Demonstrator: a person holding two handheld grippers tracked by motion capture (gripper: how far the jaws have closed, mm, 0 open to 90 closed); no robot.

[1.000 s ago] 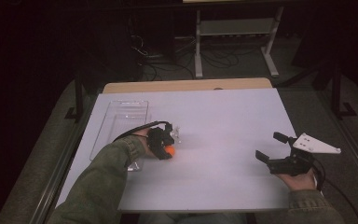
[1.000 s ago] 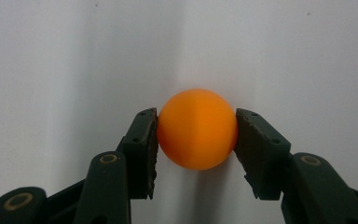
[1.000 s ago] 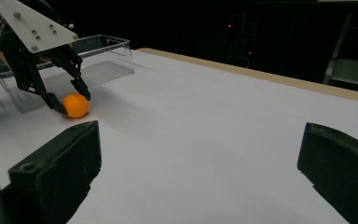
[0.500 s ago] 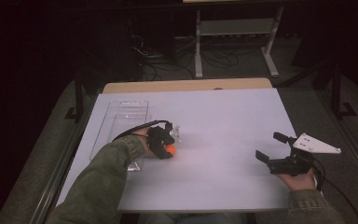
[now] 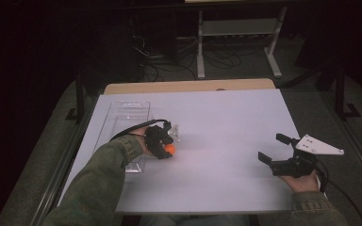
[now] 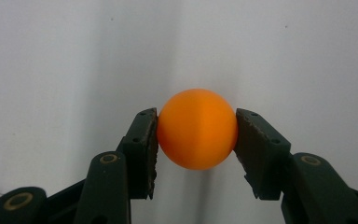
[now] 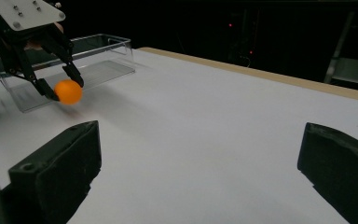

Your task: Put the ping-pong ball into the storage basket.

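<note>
An orange ball (image 6: 197,129) is clamped between the two black jaws of my left gripper (image 6: 196,135), just above the white table top. In the high view that left gripper (image 5: 168,149) points down at the left-middle of the table with the orange ball (image 5: 169,149) at its tip. From the right gripper view the ball (image 7: 68,91) hangs in the left gripper (image 7: 65,88) in front of a clear box. My right gripper (image 5: 274,148) rests near the table's right edge, jaws wide open and empty; in its own view the right gripper (image 7: 200,163) has bare table between its pads.
A clear plastic box (image 5: 122,123) lies on the table's left side, right beside the left gripper; its far wall (image 7: 100,44) stands behind the ball. The white table sheet (image 5: 221,122) spreads between the two hands. A metal stand (image 5: 238,28) and cables sit on the dark floor beyond.
</note>
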